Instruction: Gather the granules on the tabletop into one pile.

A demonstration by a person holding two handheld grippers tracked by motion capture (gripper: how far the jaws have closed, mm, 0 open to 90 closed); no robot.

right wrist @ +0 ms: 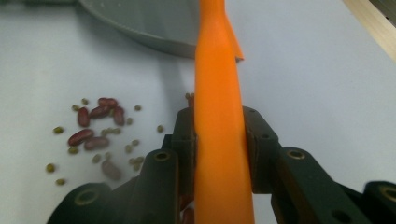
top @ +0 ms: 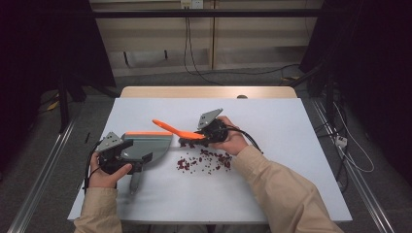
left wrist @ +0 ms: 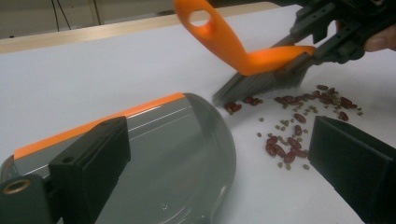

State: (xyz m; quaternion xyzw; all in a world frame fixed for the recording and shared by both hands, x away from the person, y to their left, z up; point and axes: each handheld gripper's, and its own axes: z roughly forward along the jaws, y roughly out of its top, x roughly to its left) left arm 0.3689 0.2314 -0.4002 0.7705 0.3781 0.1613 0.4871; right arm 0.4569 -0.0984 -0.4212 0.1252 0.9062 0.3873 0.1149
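An orange hand brush slants over the white table with its dark bristles down at the edge of scattered red beans and small green beans. My right gripper is shut on the brush's handle, which runs straight up between its jaws. A grey dustpan with an orange strip lies to the left of the beans. My left gripper hovers over the dustpan, jaws wide apart; its right jaw stands clear of the pan's rim. The brush sweeps just beyond that rim, beans beside it.
The white table sheet stretches right and forward of the beans. A wooden edge runs along the far side. Cables lie on the floor at the right, and metal rails flank the table.
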